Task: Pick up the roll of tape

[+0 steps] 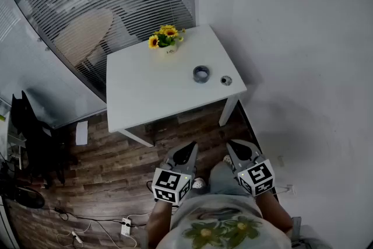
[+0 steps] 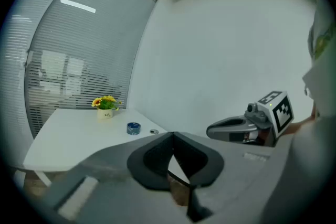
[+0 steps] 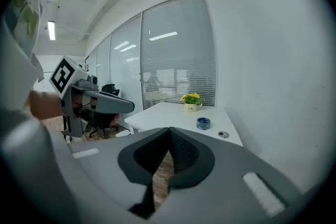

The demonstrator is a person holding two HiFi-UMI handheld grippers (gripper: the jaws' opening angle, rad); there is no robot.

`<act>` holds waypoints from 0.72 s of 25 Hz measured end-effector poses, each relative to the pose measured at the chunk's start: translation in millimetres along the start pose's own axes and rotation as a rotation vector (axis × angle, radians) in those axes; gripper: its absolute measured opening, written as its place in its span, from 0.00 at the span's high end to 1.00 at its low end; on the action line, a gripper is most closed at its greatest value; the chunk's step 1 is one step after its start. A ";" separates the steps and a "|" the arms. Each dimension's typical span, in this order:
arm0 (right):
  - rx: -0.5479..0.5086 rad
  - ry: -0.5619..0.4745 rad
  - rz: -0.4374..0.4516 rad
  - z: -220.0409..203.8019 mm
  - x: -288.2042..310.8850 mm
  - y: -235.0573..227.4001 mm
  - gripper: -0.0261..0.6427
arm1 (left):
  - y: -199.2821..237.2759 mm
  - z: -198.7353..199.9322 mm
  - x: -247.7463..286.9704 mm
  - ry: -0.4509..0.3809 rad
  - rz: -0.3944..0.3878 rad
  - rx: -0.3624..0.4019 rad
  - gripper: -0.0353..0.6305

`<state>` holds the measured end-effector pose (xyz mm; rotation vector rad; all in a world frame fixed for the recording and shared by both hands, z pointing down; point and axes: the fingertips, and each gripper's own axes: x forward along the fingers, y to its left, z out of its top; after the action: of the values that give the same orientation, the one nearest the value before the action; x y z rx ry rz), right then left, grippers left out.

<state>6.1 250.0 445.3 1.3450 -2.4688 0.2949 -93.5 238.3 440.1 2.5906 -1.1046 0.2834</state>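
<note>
A roll of blue tape (image 1: 201, 73) lies near the right edge of a white table (image 1: 151, 96); it also shows small in the left gripper view, tape (image 2: 133, 128), and in the right gripper view, tape (image 3: 203, 123). Both grippers hang well short of the table, over the wooden floor, close to the person's body. My left gripper (image 1: 189, 147) has its jaws closed tip to tip with nothing between them, as the left gripper (image 2: 172, 135) view confirms. My right gripper (image 1: 232, 145) is likewise shut and empty, right gripper (image 3: 169, 130).
A small pot of yellow flowers (image 1: 165, 38) stands at the table's far edge. A small round disc (image 1: 226, 80) lies just right of the tape. A white wall runs along the right. Glass with blinds is behind the table; cables and a power strip (image 1: 126, 226) lie on the floor.
</note>
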 end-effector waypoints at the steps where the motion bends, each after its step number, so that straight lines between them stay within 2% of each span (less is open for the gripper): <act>1: -0.002 -0.003 0.006 -0.8 -0.3 3.5 0.96 | 0.6 -1.2 -0.2 0.000 0.001 0.003 0.94; 6: -0.003 -0.008 0.022 -2.9 3.7 13.4 0.96 | 2.8 -3.6 1.1 -0.002 -0.001 0.006 0.94; 11: -0.073 -0.046 0.020 13.2 19.3 5.5 0.96 | 12.1 6.6 13.3 0.009 0.007 0.026 0.94; 18: -0.037 -0.074 -0.003 30.7 47.0 -26.6 0.96 | 38.4 40.2 38.2 -0.019 0.036 0.060 0.94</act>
<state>-0.8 189.2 434.8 1.3681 -2.5189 0.2007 -93.0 173.4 421.9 2.6332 -1.1676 0.3053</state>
